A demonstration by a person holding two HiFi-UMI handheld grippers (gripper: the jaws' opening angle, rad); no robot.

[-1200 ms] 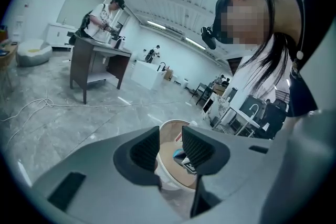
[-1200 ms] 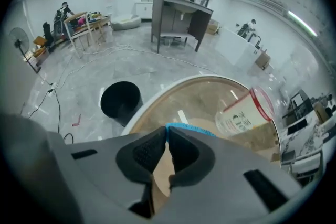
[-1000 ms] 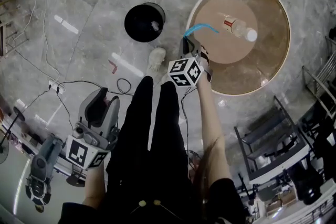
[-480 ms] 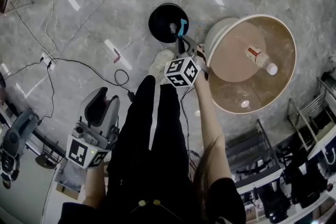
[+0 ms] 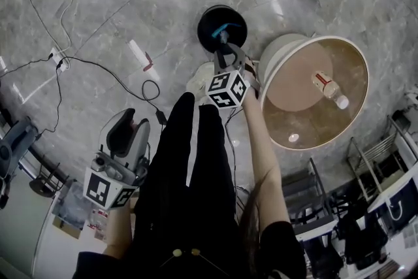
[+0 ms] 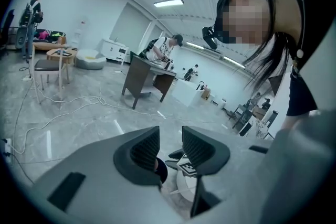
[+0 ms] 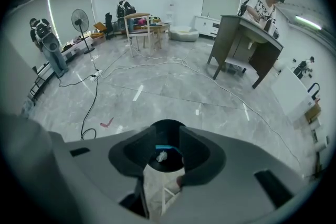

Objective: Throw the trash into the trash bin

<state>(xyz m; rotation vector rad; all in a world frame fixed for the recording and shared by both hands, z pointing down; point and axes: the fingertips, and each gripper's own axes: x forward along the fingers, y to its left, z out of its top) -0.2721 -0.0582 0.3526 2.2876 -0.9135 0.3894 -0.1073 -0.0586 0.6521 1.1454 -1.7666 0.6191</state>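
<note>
Black and round, the trash bin (image 5: 210, 21) stands on the grey stone floor (image 5: 130, 3) just beyond the person's white shoe (image 5: 198, 80), left of the round table (image 5: 307, 140). The right gripper (image 5: 224, 49) hangs directly over the bin's near rim, pointed steeply down. That is the sensible place to let go, since anything released there drops inside rather than onto the floor. Its jaws have just been opening and stand apart with nothing pressed between them. Looking down between them, the right gripper view shows the blue strip (image 7: 166, 147) within the bin's mouth, next to a crumpled white scrap (image 7: 161, 156) (whether the strip is falling or lying at the bottom I cannot tell). So this piece of trash looks delivered.

The left gripper (image 5: 130, 124) hangs low at the person's near left side, well apart from the bin and the table, its jaws wide and empty. I judge it is simply out of the way, since one hand is enough for a light strip. To the right, a clear bottle (image 5: 330, 88) lies on its side on the table, untouched. It is probably the next thing to fetch, and being round it may roll if nudged carelessly. A small red scrap (image 5: 148, 63) lies on the floor left of the bin.
</note>
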